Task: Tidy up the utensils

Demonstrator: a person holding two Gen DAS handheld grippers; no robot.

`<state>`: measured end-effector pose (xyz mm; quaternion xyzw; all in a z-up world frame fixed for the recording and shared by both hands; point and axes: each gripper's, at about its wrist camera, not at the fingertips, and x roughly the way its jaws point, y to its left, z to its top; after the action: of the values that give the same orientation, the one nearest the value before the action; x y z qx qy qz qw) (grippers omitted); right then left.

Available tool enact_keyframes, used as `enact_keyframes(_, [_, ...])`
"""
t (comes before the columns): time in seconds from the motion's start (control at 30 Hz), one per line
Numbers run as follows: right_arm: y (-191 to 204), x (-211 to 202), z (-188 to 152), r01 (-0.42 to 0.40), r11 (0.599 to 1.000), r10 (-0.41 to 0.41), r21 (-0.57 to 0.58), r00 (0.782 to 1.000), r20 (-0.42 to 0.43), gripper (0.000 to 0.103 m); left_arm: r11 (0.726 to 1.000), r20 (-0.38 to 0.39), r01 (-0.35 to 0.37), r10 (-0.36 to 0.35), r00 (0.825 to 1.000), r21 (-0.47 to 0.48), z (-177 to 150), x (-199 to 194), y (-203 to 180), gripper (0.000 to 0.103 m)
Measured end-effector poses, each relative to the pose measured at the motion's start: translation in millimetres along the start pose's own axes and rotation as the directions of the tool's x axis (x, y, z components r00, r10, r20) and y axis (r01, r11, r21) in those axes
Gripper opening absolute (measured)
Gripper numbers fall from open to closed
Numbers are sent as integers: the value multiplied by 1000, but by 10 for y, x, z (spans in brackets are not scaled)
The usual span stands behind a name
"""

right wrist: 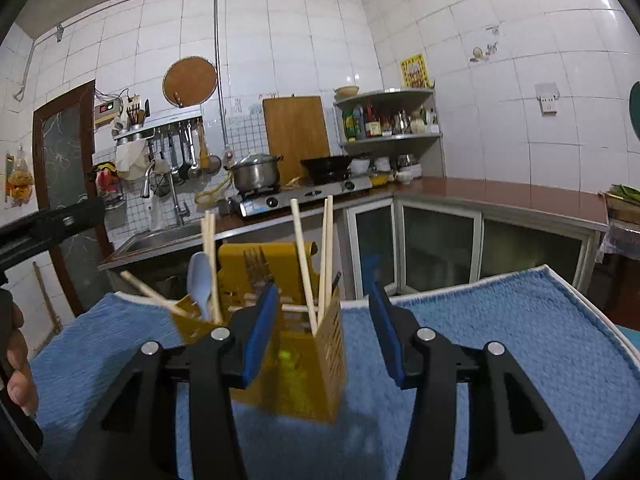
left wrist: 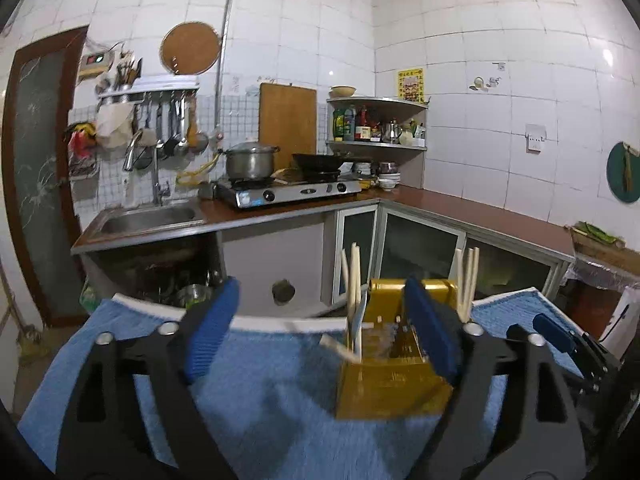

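Nearest to us, the left gripper has its jaws spread wide over the blue towel, with nothing between the 2 blue pads; its right pad stands just in front of the yellow utensil holder. The right gripper has its jaws partly apart, and we see its left pad in front of the holder's near face, while the right pad stands clear to the right of it; no pad appears to press on it. The holder stands on the towel, which covers the worktop, a white edge showing at the far side. In it we see pale chopsticks standing tilted in more than 1 compartment, a light blue spoon at the left and a fork near the middle; 1 chopstick sticks out low to the left. At the left edge of the right wrist view part of a hand holds the other gripper's black body. Farther off, a kitchen counter runs along 2 tiled walls, bearing a sink, a gas stove with a steel pot and a black wok, a wooden cutting board leaning behind, and a corner shelf of bottles.
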<state>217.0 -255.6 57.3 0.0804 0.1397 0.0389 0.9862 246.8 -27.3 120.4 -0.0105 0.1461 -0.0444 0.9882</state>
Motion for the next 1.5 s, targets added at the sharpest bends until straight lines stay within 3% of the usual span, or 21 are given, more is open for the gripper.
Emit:
enact_keyframes(0.1, [27, -329, -20, 3, 1000, -3, -19, 1000, -3, 58, 1000, -7, -15, 15, 1000, -11, -106, -355, 87, 98])
enact_keyframes(0.3, [140, -981, -185, -11, 999, 12, -48, 1000, 5, 74, 999, -28, -21, 22, 999, 28, -379, -955, 125, 98])
enact_keyframes(0.57, [266, -1568, -437, -2, 998, 3, -69, 1000, 6, 91, 997, 25, -72, 71, 997, 43, -770, -1622, 175, 98])
enact_keyframes(0.8, [219, -1761, -792, 29, 997, -28, -77, 1000, 13, 96, 993, 30, -114, 114, 993, 4, -1228, -1738, 250, 98])
enact_keyframes(1.0, [185, -1672, -977, 28, 997, -28, -74, 1000, -4, 98, 989, 45, -145, 144, 989, 21, -1488, -1676, 216, 98])
enact_keyframes(1.17, [201, -1602, -1078, 35, 995, -37, -91, 999, -25, 98, 987, 65, -152, 148, 987, 59, -1646, -1619, 124, 98])
enact_keyframes(1.5, [201, -1596, -1141, 73, 993, -76, -93, 997, -33, 98, 988, 15, -137, 136, 991, 67, -1730, -1507, 126, 98])
